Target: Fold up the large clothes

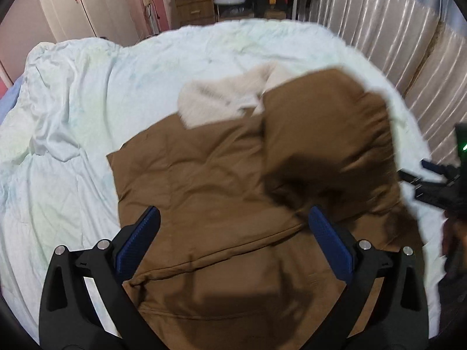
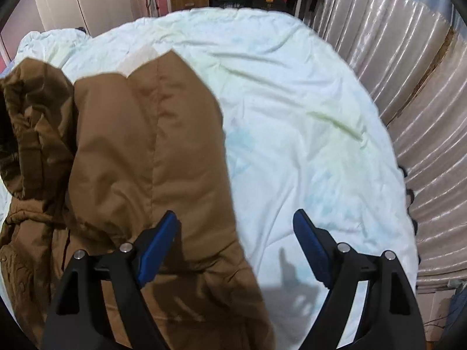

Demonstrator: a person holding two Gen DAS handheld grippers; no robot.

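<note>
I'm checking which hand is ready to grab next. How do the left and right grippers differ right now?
The left gripper hangs fully over the brown coat, cloth filling the space between its fingers; the right gripper straddles the coat's edge, one finger over brown fabric, the other over the pale bedsheet. The right gripper casts a clear shadow on the sheet; the left shows none so sharp. Both are open and hold nothing.

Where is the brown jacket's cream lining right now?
In the left wrist view, the cream lining shows at the far end of the brown jacket, on the pale bed cover.

A pale quilt (image 2: 292, 116) covers the bed; beyond it a wooden desk (image 1: 194, 3), padded headboard (image 2: 408, 73) alongside.
</note>
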